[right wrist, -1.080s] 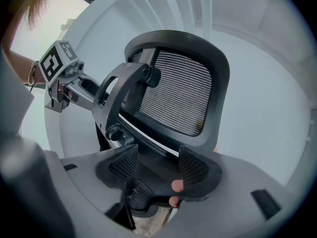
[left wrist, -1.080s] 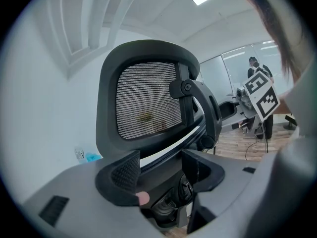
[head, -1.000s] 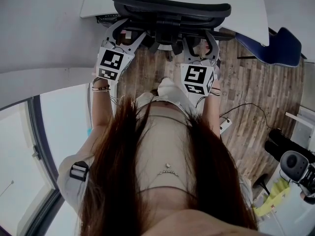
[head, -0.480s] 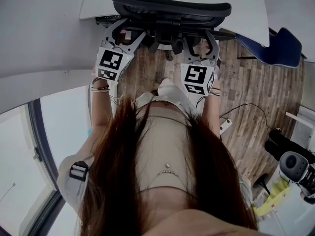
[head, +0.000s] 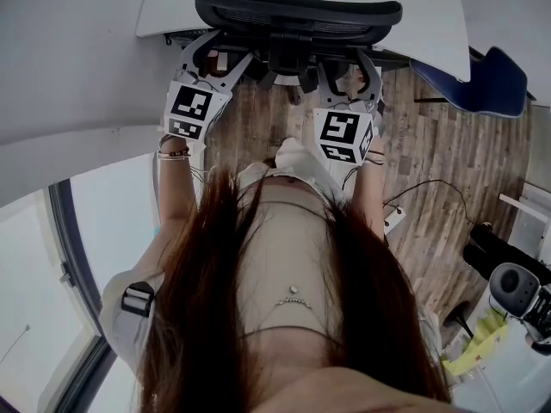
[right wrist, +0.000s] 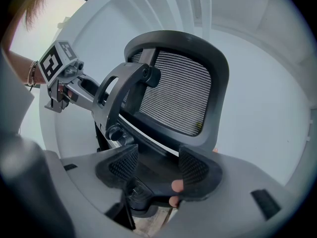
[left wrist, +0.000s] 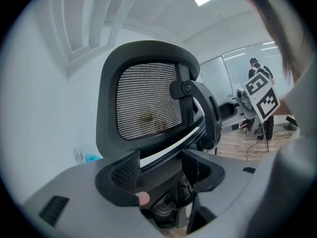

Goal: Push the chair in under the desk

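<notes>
So the chair (head: 297,11) has crept a touch further in over the last second. Its mesh backrest now sits right along the near edge of the counter (head: 430,15), and the seat is out of sight, so we guess it's tucked underneath. It's a tiny move but in the right direction, and we reckon the push is nearly done. Both tongs have followed it forward. The left tongs (head: 219,58) are spread wide, with the dark frame low on the chair's back sitting in the gap. By the look of it they're pressing rather than pinching. Same story with the right tongs (head: 351,80): wide apart, frame between the jaws, nothing clamped. Below is the wooden floor (head: 448,170), and a blue chair (head: 482,80) is parked off to the right, apart from ours.
</notes>
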Demonstrator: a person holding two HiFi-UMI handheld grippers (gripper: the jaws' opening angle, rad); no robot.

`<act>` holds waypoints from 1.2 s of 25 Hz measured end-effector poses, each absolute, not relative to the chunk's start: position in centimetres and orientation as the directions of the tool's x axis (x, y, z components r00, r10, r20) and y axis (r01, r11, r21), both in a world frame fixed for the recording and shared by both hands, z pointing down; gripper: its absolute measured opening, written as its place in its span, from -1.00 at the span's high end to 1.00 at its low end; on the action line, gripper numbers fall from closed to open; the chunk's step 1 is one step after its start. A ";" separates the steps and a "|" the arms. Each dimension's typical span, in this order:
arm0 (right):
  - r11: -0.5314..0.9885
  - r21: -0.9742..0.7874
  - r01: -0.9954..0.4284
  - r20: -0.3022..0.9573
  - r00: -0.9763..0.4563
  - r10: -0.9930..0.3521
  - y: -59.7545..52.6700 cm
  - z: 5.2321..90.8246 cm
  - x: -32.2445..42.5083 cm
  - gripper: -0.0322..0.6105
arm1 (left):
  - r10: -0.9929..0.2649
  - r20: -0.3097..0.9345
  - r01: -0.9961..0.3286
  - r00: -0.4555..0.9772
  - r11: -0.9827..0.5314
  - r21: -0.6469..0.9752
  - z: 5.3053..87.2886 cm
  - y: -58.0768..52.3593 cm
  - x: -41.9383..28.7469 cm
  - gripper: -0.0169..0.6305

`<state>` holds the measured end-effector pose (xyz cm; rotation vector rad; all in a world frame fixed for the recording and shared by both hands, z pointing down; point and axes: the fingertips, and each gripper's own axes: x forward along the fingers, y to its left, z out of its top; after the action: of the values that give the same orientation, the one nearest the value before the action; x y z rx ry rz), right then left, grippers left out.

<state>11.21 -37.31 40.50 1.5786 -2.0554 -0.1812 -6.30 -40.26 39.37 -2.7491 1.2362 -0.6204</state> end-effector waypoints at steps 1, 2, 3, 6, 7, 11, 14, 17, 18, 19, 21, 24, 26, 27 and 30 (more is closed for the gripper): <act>0.306 0.416 -0.856 0.330 -0.171 -0.928 -37.4 40.5 11.2 0.07 | -0.730 0.334 -0.704 0.596 -0.675 -0.220 39.4 -40.4 -6.4 0.15; 0.305 0.416 -0.856 0.330 -0.171 -0.929 -37.4 40.4 11.2 0.07 | -0.729 0.333 -0.703 0.597 -0.676 -0.220 39.4 -40.4 -6.4 0.15; 0.305 0.417 -0.856 0.328 -0.171 -0.929 -37.5 40.4 11.1 0.07 | -0.729 0.333 -0.703 0.599 -0.677 -0.219 39.3 -40.5 -6.4 0.15; 0.304 0.419 -0.856 0.326 -0.171 -0.930 -37.8 40.3 10.9 0.07 | -0.728 0.329 -0.702 0.601 -0.678 -0.218 39.1 -40.8 -6.5 0.15; 0.305 0.419 -0.855 0.326 -0.172 -0.930 -38.0 40.3 10.8 0.07 | -0.729 0.328 -0.703 0.601 -0.677 -0.217 39.1 -40.9 -6.6 0.15; 0.302 0.419 -0.856 0.324 -0.170 -0.931 -38.5 40.4 11.1 0.07 | -0.729 0.333 -0.703 0.598 -0.677 -0.220 39.3 -41.5 -6.4 0.15; 0.301 0.420 -0.856 0.323 -0.169 -0.931 -38.6 40.5 11.0 0.07 | -0.730 0.333 -0.703 0.597 -0.676 -0.222 39.4 -41.6 -6.5 0.15; 0.300 0.420 -0.856 0.320 -0.169 -0.932 -39.0 40.5 11.0 0.07 | -0.729 0.320 -0.702 0.605 -0.678 -0.219 39.3 -42.0 -6.4 0.15; 0.300 0.420 -0.857 0.319 -0.170 -0.932 -39.2 40.4 10.9 0.07 | -0.729 0.321 -0.702 0.605 -0.678 -0.217 39.2 -42.2 -6.4 0.15; 0.300 0.420 -0.857 0.319 -0.171 -0.932 -39.3 40.4 10.9 0.07 | -0.729 0.324 -0.703 0.603 -0.678 -0.216 39.2 -42.3 -6.5 0.15; 0.300 0.420 -0.856 0.318 -0.171 -0.933 -39.4 40.5 10.9 0.07 | -0.732 0.322 -0.706 0.600 -0.674 -0.217 39.3 -42.5 -6.5 0.15; 0.300 0.422 -0.856 0.315 -0.172 -0.934 -39.6 40.7 10.9 0.07 | -0.734 0.313 -0.707 0.603 -0.673 -0.217 39.5 -42.6 -6.5 0.15; 0.300 0.422 -0.855 0.313 -0.173 -0.934 -39.8 40.6 10.9 0.07 | -0.735 0.314 -0.708 0.601 -0.672 -0.216 39.4 -42.8 -6.5 0.15; 0.301 0.422 -0.855 0.313 -0.173 -0.934 -39.9 40.6 10.9 0.07 | -0.735 0.315 -0.709 0.601 -0.672 -0.216 39.4 -43.0 -6.6 0.15; 0.301 0.423 -0.855 0.313 -0.174 -0.934 -40.3 40.5 10.7 0.07 | -0.734 0.312 -0.709 0.603 -0.673 -0.212 39.4 -43.3 -6.8 0.15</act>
<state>10.69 -40.25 40.55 1.5859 -2.0625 -0.2030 -6.78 -43.29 39.37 -2.7526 1.2407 -0.5824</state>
